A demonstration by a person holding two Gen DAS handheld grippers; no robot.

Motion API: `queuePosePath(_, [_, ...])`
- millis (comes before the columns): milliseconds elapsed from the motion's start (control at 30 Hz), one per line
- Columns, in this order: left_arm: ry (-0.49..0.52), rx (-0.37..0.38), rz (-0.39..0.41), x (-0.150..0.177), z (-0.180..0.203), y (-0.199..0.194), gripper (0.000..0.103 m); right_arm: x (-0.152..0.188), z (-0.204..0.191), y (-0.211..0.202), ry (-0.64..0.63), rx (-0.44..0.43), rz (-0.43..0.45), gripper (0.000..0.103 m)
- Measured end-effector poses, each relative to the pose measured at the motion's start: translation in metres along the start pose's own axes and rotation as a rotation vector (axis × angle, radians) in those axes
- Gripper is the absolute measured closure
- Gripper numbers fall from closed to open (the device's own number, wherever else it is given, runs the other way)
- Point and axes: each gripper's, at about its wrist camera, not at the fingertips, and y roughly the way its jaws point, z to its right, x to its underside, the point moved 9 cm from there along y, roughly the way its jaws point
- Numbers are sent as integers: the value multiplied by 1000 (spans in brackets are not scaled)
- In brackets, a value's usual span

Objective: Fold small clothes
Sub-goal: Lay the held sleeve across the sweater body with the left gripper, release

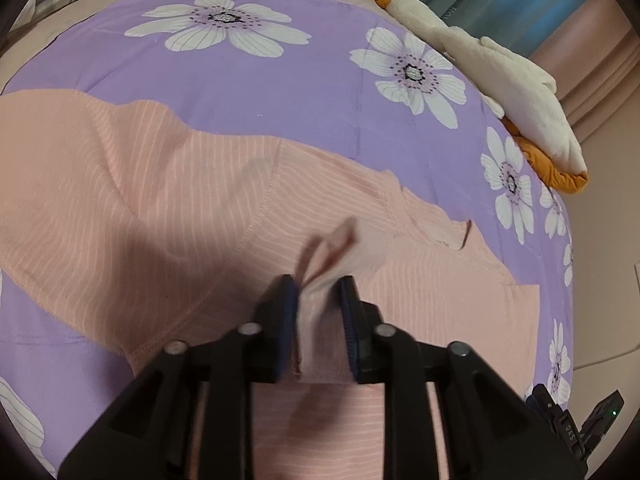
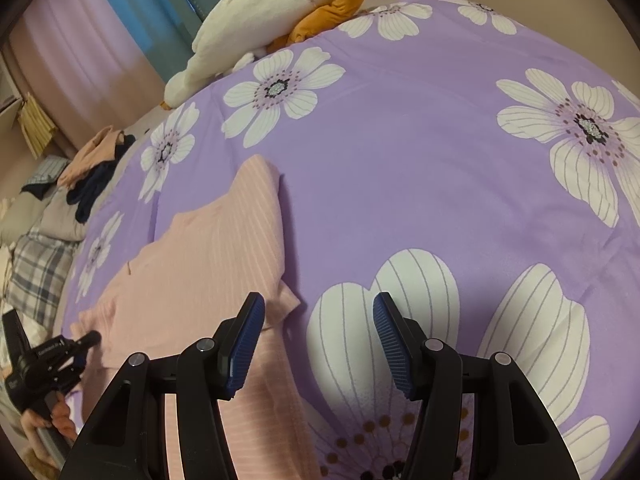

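The pink garment [image 1: 168, 208], striped with thin pale lines, is lying spread on the purple flowered bedspread [image 1: 304, 80] of the bed. The left gripper [image 1: 318, 316] is angling down over it, and its blue-padded fingers [image 1: 289, 320] are standing narrow, pinching a raised fold of the pink cloth between them; the fold is poking up past the fingertips, blurred. In the right wrist view the garment [image 2: 208, 256] is lying to the left, and its near edge is running under the left finger of the right gripper [image 2: 319, 344]. That gripper's fingers [image 2: 390, 344] are standing wide apart, holding nothing, hovering over a large white flower printed on the bedspread [image 2: 400, 152]. The left gripper [image 2: 52, 360] is also showing at the lower left edge of that view, on the garment's corner, with a hand [image 2: 48, 420] gripping its handle. A white and orange plush toy [image 2: 272, 20] is lying at the far edge of the bed, and a pile of clothes [image 2: 96, 164] is sitting well apart from the garment, by a plaid pillow [image 2: 36, 276].
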Motion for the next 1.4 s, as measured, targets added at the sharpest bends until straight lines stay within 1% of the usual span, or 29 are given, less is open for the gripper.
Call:
queuePosePath(33, [4,-5,10,-1,0,-1,97,0,0,0,-1,0,-1,44])
queuePosePath(133, [15,6,45,-4,5,-11,98,0,-1,0,-7,-1,-1,45])
queuePosePath(233, [20,17,51,-6,9,-17,99,0,-2,0,-10,1,-1,45])
queuePosePath(400, [2,68,80,-15,15,-33,99,0,-4,1,-16,1,-2,44])
queuePosePath(467, [0,74,94,-18,17,-39,99,0,-5,1,-19,0,0,45])
queuePosePath(600, [19,55,123,-20,16,-49,99,0,-6,2,-18,-5,-3,45])
queuePosePath(700, [31,27,129,-21,11,-48,99,0,-7,2,-21,-8,-2,44])
queuePosePath(800, [37,9,115,-19,4,-43,99,1,-10,2,-25,-16,-4,45])
queuePosePath(933, [41,-33,102,-16,-7,-35,99,1,-15,3,-37,-22,-5,45])
queuePosePath(1000, [35,-48,100,-14,-13,-33,99,2,-18,4,-43,-33,-6,45])
queuePosePath(1100, [58,-92,100,-13,-20,-29,99,2,-24,5,-51,-58,-12,45])
queuePosePath(1167, [57,-93,82,-11,-23,-24,99,1,-29,6,-56,-78,-14,45])
queuePosePath(1200, [52,-85,73,-10,-24,-23,99,0,-33,8,-67,-91,-15,46])
queuePosePath(1233, [46,-79,63,-9,-25,-21,99,0,-36,9,-77,-101,-17,51])
queuePosePath(1300, [54,-86,56,-8,-25,-19,99,1,-42,13,-91,-114,-29,56])
queuePosePath(1400, [62,-86,45,-6,-25,-17,99,1,-49,24,-107,-118,-53,60])
